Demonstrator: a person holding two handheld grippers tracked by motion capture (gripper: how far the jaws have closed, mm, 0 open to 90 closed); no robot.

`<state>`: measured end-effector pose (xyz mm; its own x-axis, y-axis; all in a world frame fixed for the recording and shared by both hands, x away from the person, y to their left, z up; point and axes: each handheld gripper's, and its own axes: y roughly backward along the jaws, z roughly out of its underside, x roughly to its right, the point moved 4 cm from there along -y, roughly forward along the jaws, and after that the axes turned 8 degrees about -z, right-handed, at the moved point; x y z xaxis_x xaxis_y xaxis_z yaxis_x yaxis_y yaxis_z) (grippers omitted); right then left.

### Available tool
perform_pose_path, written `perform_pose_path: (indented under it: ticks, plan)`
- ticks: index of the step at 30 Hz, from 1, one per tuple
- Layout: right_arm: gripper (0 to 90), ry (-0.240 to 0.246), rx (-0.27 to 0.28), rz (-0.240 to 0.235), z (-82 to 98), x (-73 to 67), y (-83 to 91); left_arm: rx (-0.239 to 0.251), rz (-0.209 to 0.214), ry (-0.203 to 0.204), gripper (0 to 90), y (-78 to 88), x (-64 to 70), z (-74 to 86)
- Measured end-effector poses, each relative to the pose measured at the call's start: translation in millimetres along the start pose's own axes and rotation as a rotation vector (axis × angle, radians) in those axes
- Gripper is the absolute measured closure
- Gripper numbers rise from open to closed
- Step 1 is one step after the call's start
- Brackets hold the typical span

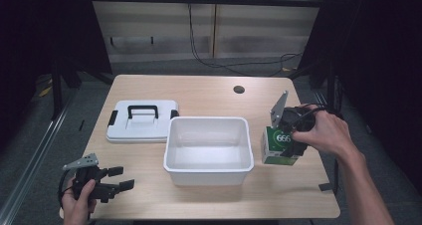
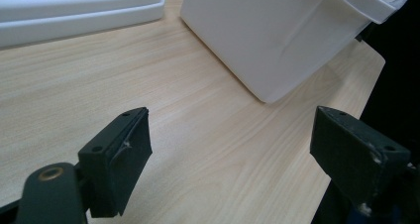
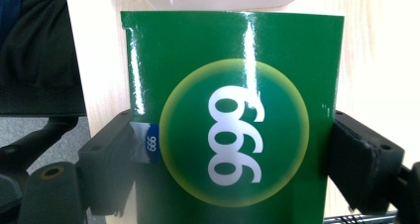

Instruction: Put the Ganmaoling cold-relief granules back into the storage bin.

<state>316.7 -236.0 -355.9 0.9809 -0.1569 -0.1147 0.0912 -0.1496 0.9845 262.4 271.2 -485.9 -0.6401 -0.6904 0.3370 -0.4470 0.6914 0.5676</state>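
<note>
In the high view, the right gripper (image 1: 290, 138) sits over a green box (image 1: 276, 148) printed "666", which stands on the table (image 1: 209, 95) just right of the open white bin (image 1: 208, 148); a white lid (image 1: 142, 121) with a black handle lies to the bin's far left. The left gripper (image 1: 119, 177) rests at the near left corner, well apart from the box, its jaws spread and empty. In the left gripper view, those jaws stand wide over bare wood, with the bin's wall (image 2: 277, 40) and the lid's edge (image 2: 79, 13) ahead of them. In the right gripper view, the green box (image 3: 233, 115) lies between the two jaws, which press against its sides, so the gripper appears clamped on it. The step in hand looks like the grasp on the box, which is not yet raised from the table. The next move likely calls for a straight lift clear of the bin's rim, then a carry leftward over the bin before letting go.
</note>
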Motion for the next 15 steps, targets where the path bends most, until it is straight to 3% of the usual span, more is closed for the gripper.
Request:
perform_pose_path:
  ticks: [15]
  plan:
    - [16.0, -0.006, 0.011, 0.026, -2.3, -3.0, 26.2, 0.0, -0.001, 0.001, 16.1, -0.1, -0.2, 0.0]
